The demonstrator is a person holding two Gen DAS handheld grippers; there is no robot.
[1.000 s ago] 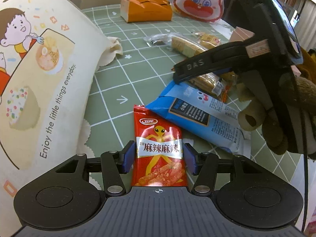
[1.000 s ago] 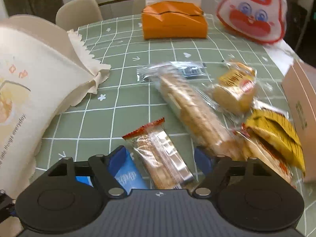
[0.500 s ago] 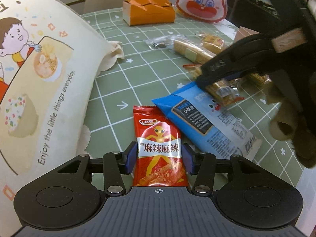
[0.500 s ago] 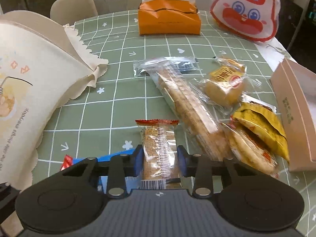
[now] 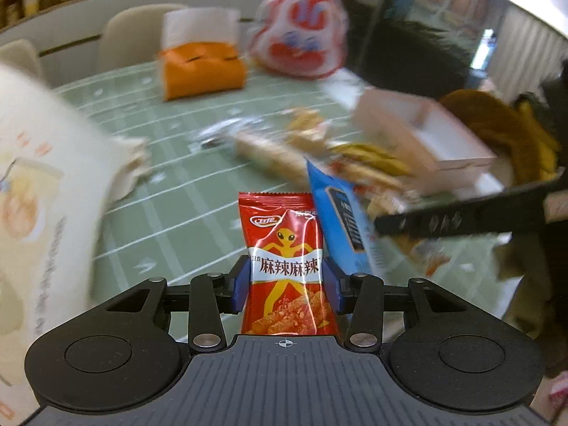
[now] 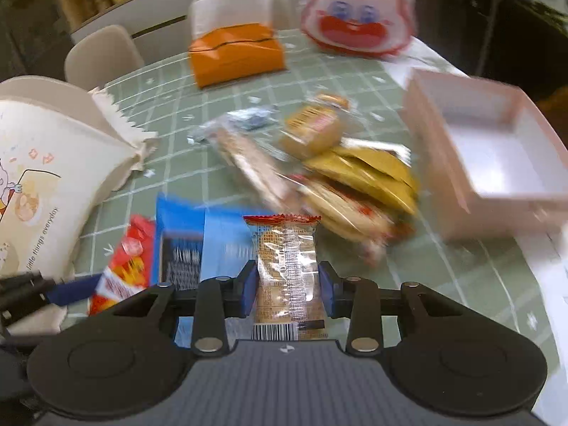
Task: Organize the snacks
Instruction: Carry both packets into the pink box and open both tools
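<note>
My left hand-held gripper (image 5: 286, 285), jaws just closing, pinches the red spicy snack packet (image 5: 288, 266); my right hand-held gripper (image 6: 287, 293) clamps the clear cracker packet (image 6: 287, 269) above the worktop (image 6: 443, 277).

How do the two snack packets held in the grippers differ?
The red packet is opaque and glossy, printed with a yellow figure; the clear packet shows the biscuit inside. The red one looks wider. Each stands upright, clamped in a gripper: left gripper, right gripper.
</note>
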